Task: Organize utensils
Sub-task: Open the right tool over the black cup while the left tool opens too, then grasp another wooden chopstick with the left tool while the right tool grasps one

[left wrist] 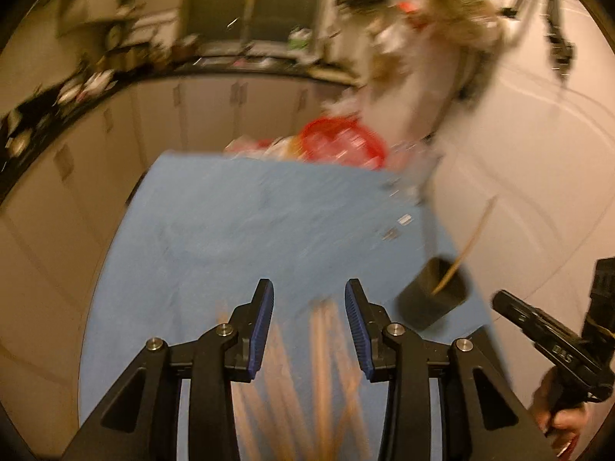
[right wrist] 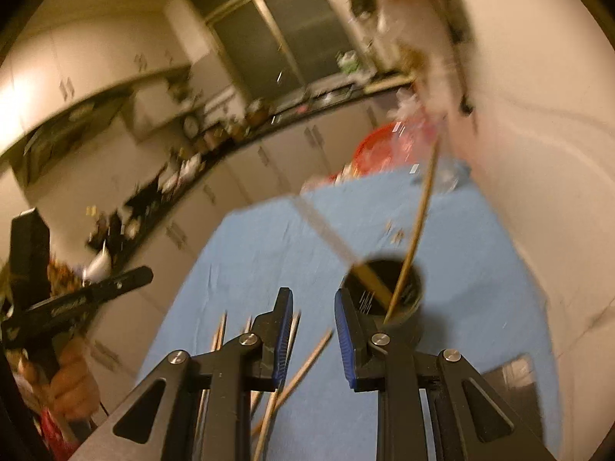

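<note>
Wooden chopsticks (right wrist: pixel 303 361): loose, crossed heap on blue cloth (right wrist: pixel 269 238), near edge; more upright in dark cup (right wrist: pixel 403 307) just beside. Left gripper (left wrist: pixel 309 307): jaws parted, empty, above heap. Right gripper (right wrist: pixel 313 307): jaws parted, empty, between heap and cup. Advice: single out one stick, grip mid-length, avoid nudging cup.

On the black handle of the right tool (left wrist: pixel 553 345) white letters show, perhaps "DAS". The left tool's lettering is too blurred.
</note>
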{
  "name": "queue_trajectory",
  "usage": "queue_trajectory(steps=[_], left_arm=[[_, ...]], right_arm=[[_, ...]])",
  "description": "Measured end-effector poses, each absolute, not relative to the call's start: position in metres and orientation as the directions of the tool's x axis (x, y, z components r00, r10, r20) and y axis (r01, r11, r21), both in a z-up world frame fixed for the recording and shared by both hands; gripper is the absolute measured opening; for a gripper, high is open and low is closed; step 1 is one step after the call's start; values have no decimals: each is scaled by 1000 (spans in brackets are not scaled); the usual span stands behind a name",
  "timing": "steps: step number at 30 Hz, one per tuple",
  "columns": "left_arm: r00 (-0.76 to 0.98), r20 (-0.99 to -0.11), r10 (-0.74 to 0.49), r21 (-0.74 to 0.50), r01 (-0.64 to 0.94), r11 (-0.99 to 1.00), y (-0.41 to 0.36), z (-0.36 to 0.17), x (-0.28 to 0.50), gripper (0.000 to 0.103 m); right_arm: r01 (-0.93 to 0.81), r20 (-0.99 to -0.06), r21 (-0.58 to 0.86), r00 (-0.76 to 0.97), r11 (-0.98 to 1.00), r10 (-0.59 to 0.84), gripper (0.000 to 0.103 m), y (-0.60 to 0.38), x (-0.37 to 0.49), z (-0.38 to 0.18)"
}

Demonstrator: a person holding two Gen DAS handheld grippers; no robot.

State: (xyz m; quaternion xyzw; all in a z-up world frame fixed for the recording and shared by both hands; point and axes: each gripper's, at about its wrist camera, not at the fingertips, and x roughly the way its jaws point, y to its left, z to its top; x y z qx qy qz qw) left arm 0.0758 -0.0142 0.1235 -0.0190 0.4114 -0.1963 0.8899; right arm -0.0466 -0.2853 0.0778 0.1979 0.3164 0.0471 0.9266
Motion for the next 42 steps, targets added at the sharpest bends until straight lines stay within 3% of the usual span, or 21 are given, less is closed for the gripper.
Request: queue_trajectory(steps=[8,13,18,27,32,42], left_arm=[[422,-873,-242,-209,124,970,49,21,101,39],[362,-901,-240,-216,105,971,43,-6,122,36],[334,-916,-222,-190,126,974,22,-20,134,35],[391,-919,-43,-9,88,996,0,-31,155,23],[409,-912,-29,1,73,997,13,-32,151,21],[394,-916,-82,-46,102,994,35,-32,154,21]], right_arm=[[28,-701,389,657,921,276,25,-233,-41,1],[42,-710,366,658,930,250,25,-235,-40,1],[61,-716,347,662,936,223,25,-241,-43,3],[127,-783,348,585,929,213,25,-241,-21,-16],[170,-832,338,514,926,209,25,-233,11,-35],[227,-898,175,435,958,61,25,-215,71,-49]])
